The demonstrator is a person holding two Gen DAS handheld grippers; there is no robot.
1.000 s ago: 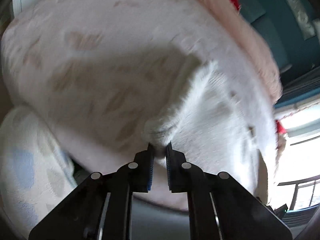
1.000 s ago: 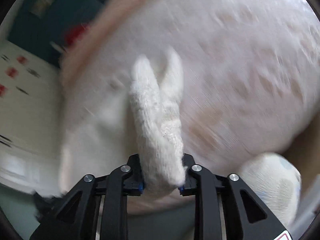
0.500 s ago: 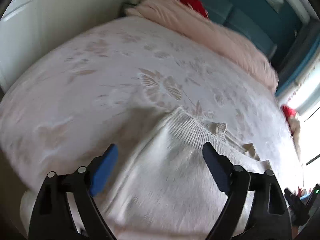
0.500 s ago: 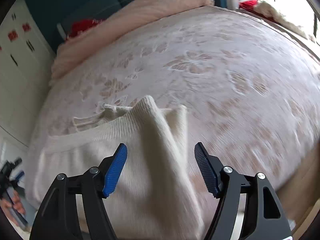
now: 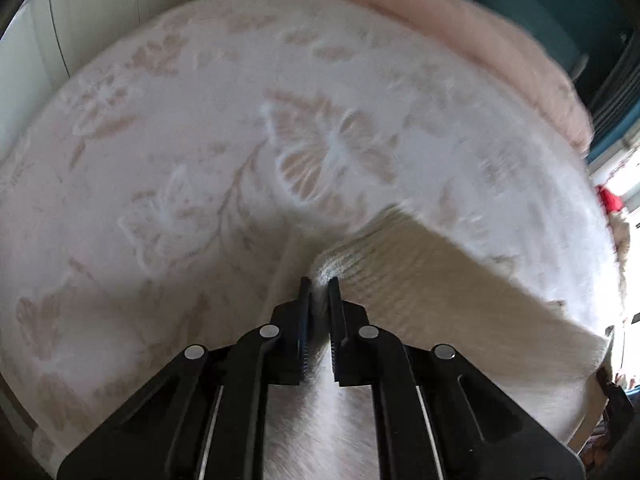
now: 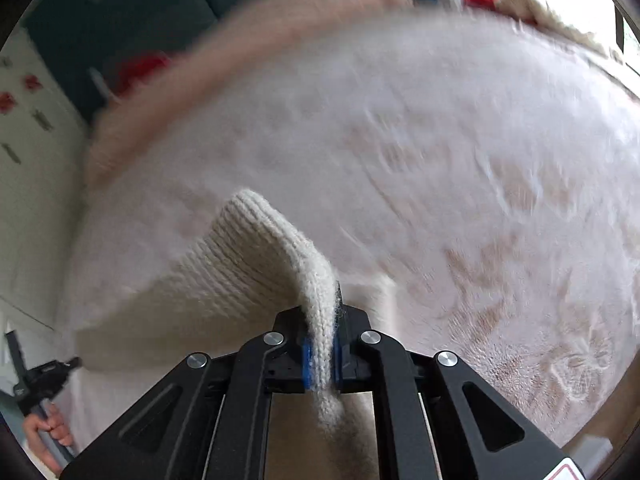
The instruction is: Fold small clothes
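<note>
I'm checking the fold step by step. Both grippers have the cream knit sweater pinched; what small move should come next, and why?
Probably carry both pinched corners forward together and lay them down flat on the bedspread. The left gripper and right gripper are each shut on the sweater, whose ribbed edge is raised off the bed between them, so the fold is mid-air and unfinished.

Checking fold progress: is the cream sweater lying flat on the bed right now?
No, partly lifted. The left gripper and right gripper each pinch a ribbed edge of the sweater, raised above the bedspread.
</note>
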